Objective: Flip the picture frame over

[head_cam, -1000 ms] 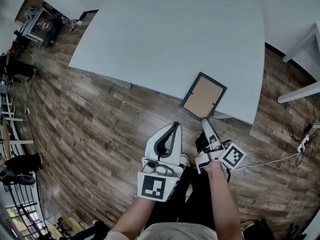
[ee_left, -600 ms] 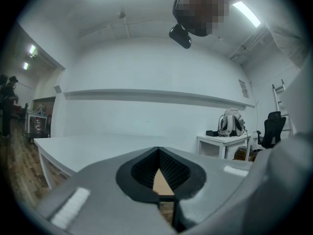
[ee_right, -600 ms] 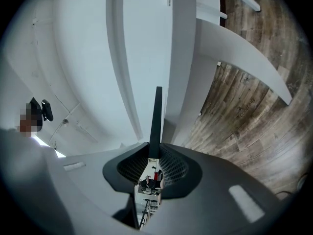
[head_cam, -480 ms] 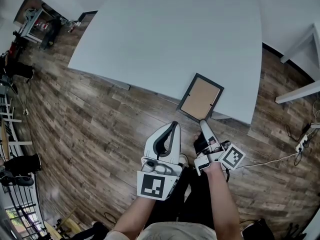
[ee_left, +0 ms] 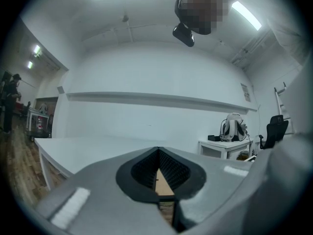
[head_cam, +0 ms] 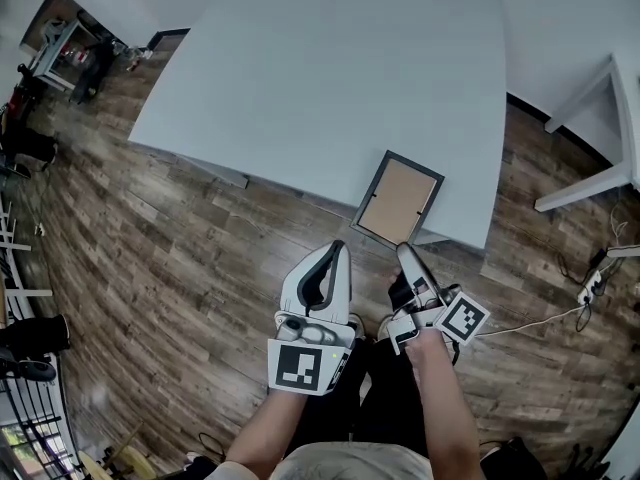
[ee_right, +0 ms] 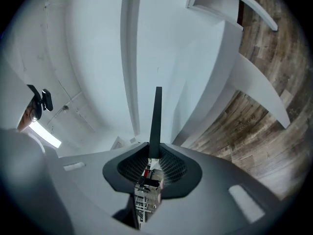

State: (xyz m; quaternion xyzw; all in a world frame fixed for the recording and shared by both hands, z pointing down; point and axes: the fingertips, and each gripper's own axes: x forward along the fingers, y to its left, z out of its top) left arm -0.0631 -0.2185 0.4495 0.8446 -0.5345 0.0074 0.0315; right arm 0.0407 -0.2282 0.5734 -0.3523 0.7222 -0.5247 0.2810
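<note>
Picture frame (head_cam: 398, 200), brown face up, sits at the counter (head_cam: 330, 78) edge, its near corner clamped by the right gripper (head_cam: 404, 252). The left gripper (head_cam: 336, 250) hovers nearby, closed and empty.

— How does the person carry the arms?
— The left forearm (head_cam: 272, 430) and the right forearm (head_cam: 446, 408) both reach forward from the body, close side by side.
— What about the left gripper (head_cam: 337, 246)?
— It points ahead with its marker cube facing up, jaws pressed together and nothing between them.
— And the right gripper (head_cam: 403, 251)?
— It is rolled to the right, its cube turned outward, jaws closed on the thin near edge of the picture frame (ee_right: 157, 116)
</note>
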